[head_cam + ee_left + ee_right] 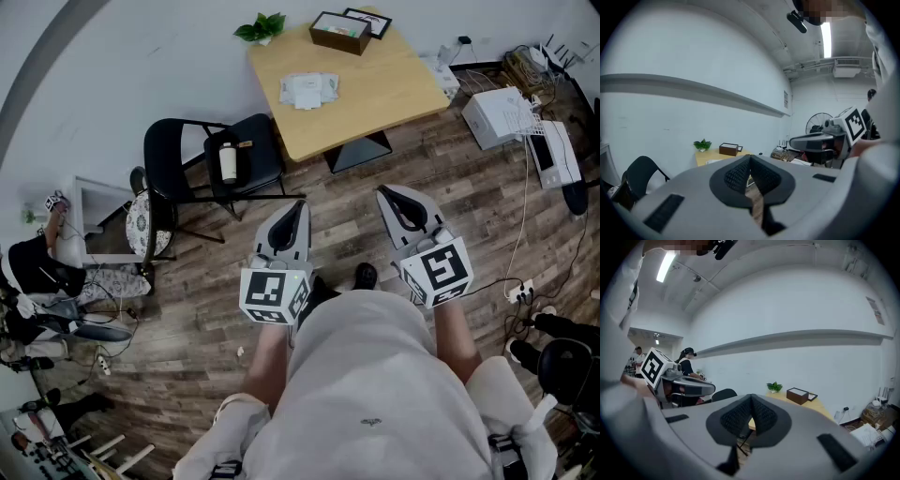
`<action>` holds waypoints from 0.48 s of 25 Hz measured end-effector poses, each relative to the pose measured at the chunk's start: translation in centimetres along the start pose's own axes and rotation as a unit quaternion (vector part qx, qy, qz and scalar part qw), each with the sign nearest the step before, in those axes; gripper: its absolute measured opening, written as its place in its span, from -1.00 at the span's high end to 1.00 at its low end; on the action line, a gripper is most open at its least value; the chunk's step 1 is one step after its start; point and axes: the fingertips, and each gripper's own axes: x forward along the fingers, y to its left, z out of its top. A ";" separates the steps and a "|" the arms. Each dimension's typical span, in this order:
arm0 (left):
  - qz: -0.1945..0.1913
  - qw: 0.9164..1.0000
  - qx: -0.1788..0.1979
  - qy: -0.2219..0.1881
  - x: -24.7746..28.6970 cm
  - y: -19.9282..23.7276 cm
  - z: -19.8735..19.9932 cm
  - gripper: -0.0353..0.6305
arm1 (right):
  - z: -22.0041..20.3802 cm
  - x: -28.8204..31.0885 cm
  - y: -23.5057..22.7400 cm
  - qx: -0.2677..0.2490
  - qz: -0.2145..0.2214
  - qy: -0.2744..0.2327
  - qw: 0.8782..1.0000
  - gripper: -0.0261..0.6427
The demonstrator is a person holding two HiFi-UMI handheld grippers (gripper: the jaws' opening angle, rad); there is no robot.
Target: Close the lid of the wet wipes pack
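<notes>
The wet wipes pack (307,90), white and flat, lies on a light wooden table (375,84) far ahead of me; its lid is too small to make out. My left gripper (298,208) and right gripper (386,194) hang side by side over the wood floor, well short of the table, both pointing toward it. In the left gripper view the left gripper (750,159) has its pads meeting, with nothing between them. The right gripper (751,398) is shut and empty in the same way. Each gripper shows in the other's view, the right gripper (820,140) and the left gripper (689,387).
Two black chairs (187,159) stand left of the table, one bearing a white bottle (228,161). A brown box (340,33) and a small plant (262,28) sit at the table's far edge. White boxes (506,117) and cables lie at the right. A seated person (37,267) is at the left.
</notes>
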 end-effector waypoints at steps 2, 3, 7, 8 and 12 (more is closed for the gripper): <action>-0.005 1.000 0.004 0.002 -0.2 -0.3 -0.1 0.87 | -0.2 -0.1 0.3 -0.001 0.000 0.002 1.000 0.92; -0.007 1.000 0.005 0.003 -0.3 -0.4 -0.2 0.87 | -0.2 -0.1 0.4 -0.002 0.001 0.004 1.000 0.92; -0.010 1.000 0.005 0.006 -0.2 -0.6 0.0 0.87 | 0.0 -0.2 0.6 -0.008 0.005 0.007 1.000 0.93; -0.009 1.000 0.005 0.006 -0.2 -0.6 0.1 0.87 | 0.2 -0.2 0.5 -0.010 0.004 0.006 1.000 0.92; -0.009 1.000 0.007 0.007 -0.1 -0.9 0.2 0.87 | 0.4 -0.4 0.3 -0.012 0.001 -0.003 1.000 0.93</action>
